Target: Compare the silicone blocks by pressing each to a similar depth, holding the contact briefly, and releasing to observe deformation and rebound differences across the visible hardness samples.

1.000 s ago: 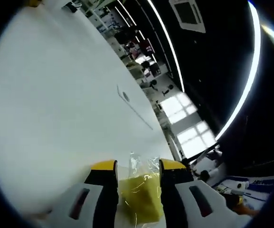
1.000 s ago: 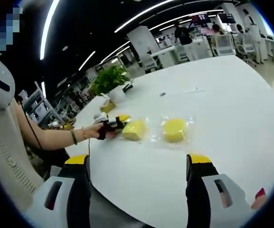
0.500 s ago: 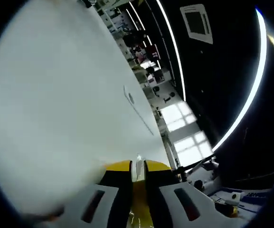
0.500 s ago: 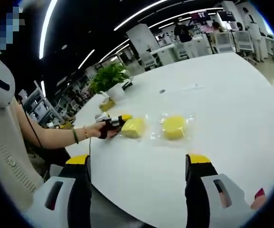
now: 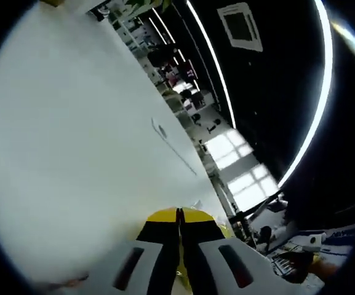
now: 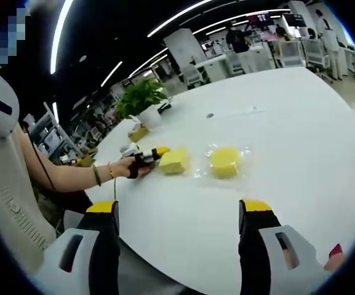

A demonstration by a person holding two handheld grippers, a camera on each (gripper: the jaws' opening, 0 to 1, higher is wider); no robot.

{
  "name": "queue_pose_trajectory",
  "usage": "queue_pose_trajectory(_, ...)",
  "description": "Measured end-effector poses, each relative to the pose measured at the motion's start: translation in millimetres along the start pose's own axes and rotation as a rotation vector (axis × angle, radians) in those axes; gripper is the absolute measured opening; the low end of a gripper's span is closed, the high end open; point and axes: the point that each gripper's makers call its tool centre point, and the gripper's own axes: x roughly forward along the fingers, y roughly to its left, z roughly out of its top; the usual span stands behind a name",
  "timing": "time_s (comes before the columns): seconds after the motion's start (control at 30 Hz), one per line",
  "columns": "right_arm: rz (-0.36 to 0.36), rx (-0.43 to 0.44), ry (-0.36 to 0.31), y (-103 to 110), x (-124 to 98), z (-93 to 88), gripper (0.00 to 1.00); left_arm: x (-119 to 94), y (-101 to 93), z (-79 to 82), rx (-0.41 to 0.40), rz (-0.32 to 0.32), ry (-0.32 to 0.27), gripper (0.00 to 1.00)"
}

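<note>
In the left gripper view my left gripper (image 5: 178,214) is shut on a yellow silicone block in clear wrap, squeezed so thin that only a sliver of it (image 5: 226,230) shows beside the jaws. The right gripper view shows that same squarish block (image 6: 175,161) on the white table (image 6: 300,123), with the left gripper (image 6: 155,152) pinching its left side. A round yellow block (image 6: 225,161) in clear wrap lies just right of it, untouched. My right gripper (image 6: 179,208) hangs open above the table's near edge, well short of both blocks.
A person's forearm (image 6: 72,178) with a bracelet reaches in from the left, holding the left gripper. A potted plant (image 6: 141,101) and small items stand at the table's far left. Chairs and desks lie beyond the table. A small round fitting (image 5: 161,129) is set in the tabletop.
The left jaws have closed from wide apart around the block to fully together, squeezing it flat. The right gripper has stayed open and nearly still.
</note>
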Motion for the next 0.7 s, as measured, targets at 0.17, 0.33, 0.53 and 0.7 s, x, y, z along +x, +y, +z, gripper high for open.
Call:
queue_pose_trajectory(0.17,0.004,-0.003,0.004,1,1,-0.8,0.73,-2,-3.0,5.3,0.031,0.021,-0.002,0.00)
queue_pose_trajectory(0.33,0.016,-0.007,0.003,3,1,-0.2,0.72,-8,-9.4,12.2,0.058,0.032,-0.012,0.00)
queue_pose_trajectory(0.53,0.026,-0.015,-0.006,6,-2,1.9,0.71,-10,-27.3,16.7,0.141,0.013,-0.017,0.00)
queue_pose_trajectory(0.7,0.036,-0.024,-0.015,10,-4,3.9,0.71,-13,-51.6,18.8,0.187,-0.012,-0.016,0.00)
